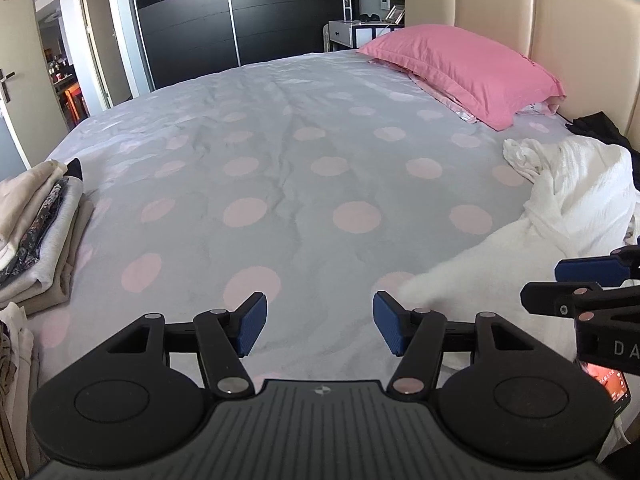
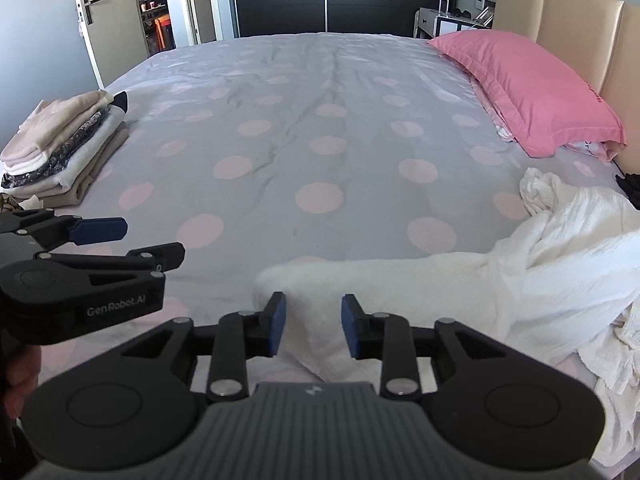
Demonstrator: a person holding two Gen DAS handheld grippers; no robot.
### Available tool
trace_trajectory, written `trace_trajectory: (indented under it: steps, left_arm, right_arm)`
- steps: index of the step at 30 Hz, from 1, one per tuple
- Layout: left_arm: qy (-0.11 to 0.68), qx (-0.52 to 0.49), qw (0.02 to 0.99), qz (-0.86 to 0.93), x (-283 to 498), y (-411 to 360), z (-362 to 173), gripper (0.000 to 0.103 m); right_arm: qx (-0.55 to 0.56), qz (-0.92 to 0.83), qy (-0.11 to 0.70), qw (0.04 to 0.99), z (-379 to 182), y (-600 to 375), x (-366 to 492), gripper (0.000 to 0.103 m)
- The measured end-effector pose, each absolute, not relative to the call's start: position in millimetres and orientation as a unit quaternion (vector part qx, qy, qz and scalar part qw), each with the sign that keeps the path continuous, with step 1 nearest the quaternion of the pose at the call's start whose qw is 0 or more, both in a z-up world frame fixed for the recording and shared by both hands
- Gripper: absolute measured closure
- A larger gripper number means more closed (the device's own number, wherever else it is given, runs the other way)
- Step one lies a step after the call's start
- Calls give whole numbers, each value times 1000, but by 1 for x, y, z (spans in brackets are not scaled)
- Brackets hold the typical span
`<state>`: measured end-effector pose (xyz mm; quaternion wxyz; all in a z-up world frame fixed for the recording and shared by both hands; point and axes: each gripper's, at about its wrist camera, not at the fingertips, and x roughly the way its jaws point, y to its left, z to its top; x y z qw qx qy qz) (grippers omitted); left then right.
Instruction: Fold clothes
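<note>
White garment point(image 2: 440, 280), crumpled, lies on the bed point(image 2: 320, 140) with one long arm of cloth, probably a sleeve, drawn out across the polka-dot cover; its free end sits directly between and just ahead of the jaws of the right gripper point(image 2: 313, 326). Those jaws stand partly spread, the blue pads on either side of the strip and, as far as the right wrist view shows, not pressing it. The strip's long axis runs from this end rightward toward the bunched body of the garment, which lies near the pink pillow point(image 2: 528, 92) and headboard. The left gripper point(image 1: 316, 326) hovers over bare cover just left of the strip's end, jaws spread wide and empty; seen from its own camera, the cloth tip lies just beyond its right pad. The right hand is therefore judged the nearer to the garment, the left needing a short move rightward to reach it. Farther off, at the left edge of the bed, rests a stack of folded clothes point(image 2: 64, 148), well apart from the white garment.
</note>
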<state>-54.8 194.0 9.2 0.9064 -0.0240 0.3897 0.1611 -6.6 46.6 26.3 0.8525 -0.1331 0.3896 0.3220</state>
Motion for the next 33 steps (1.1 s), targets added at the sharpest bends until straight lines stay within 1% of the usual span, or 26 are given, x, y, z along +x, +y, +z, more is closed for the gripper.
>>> trace_trajectory:
  steps: [2,5,10,15,18,21,23,27,29,30,31,32,33]
  left_arm:
    - [390,-21,908,149,-53,187,6,45]
    - [393,-22,910,128,-45,177,2,41]
    - [408,-8,907,101,-28,160,-16,38]
    - [438,-1,894,92,-4,155,-43,38]
    - [455,12,886,90,11,152,-58,37]
    - [471,24,877,90,24,150,-75,37]
    - [481,23,872,89,31,151,-85,37]
    - [493,17,865,87,41,152,-99,37]
    - [493,8,865,87,44,151,-103,41]
    - [492,1,866,87,45,151,-103,46]
    - [490,-7,867,87,46,150,-104,51]
    - [488,-14,868,89,47,150,-104,53]
    - [487,-21,868,91,48,149,-103,59]
  right_arm:
    - [-135,305,392,857,24,34,-1,64]
    - [-132,273,404,863,18,11,15,60]
    - [-116,219,433,867,0,-23,51,48]
    - [-103,190,464,859,-24,-45,84,41]
    - [-99,164,474,860,-35,-55,112,40]
    - [-71,142,492,856,-48,-65,142,37]
    - [-47,126,507,851,-59,-71,161,37]
    - [-33,51,525,849,-88,-86,190,37]
    - [-10,39,545,838,-101,-95,199,39]
    - [5,45,552,832,-105,-97,201,43]
    - [19,52,559,827,-108,-99,203,52]
    - [20,58,560,826,-109,-98,203,56]
    - [10,60,557,828,-109,-94,203,67]
